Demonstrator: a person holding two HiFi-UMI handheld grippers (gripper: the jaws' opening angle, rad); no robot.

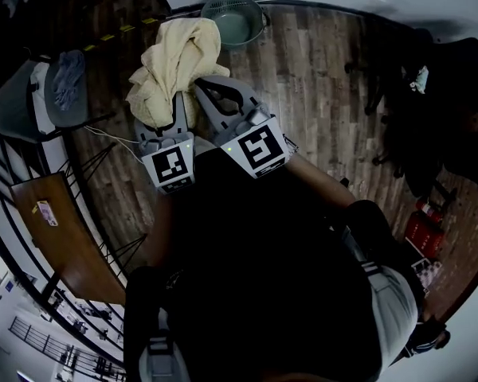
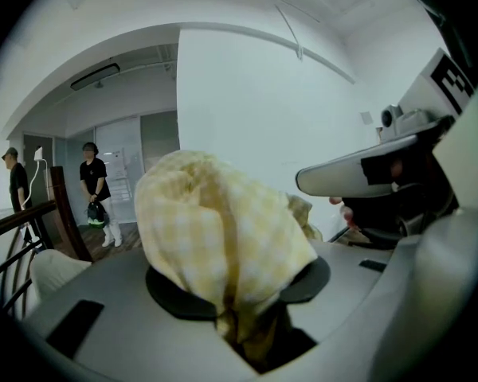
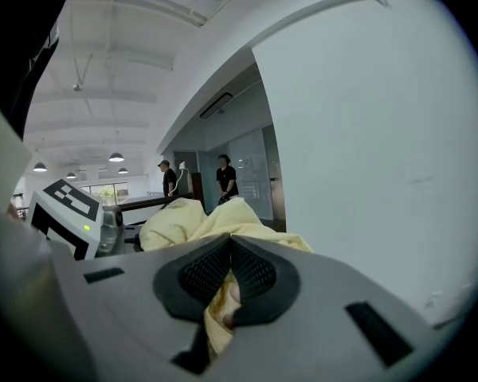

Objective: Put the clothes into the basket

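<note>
The person's dark-clad torso [image 1: 271, 277] fills the lower head view, closest to the lens; beyond it a wood-plank floor [image 1: 319, 78] spreads to a white wall; a brown table [image 1: 64, 237] stands at the left, and above it a chair carries a grey garment [image 1: 66, 82]. The pale yellow cloth [image 1: 175, 62] hangs bunched between both grippers, clear of the floor; in the head view it shows just left of the round grey-green basket [image 1: 233, 18], not inside it; the basket stands on the floor by the wall. The left gripper [image 1: 178, 102] has its jaws partly apart, clamped on a thick wad of the cloth [image 2: 215, 229] that bulges up over them; the right gripper [image 1: 207, 90] has its jaws almost together, pinching a thin fold of the cloth [image 3: 199, 225] between its ribbed pads [image 3: 255, 273]. A red container [image 1: 424, 233] sits at the far right.
</note>
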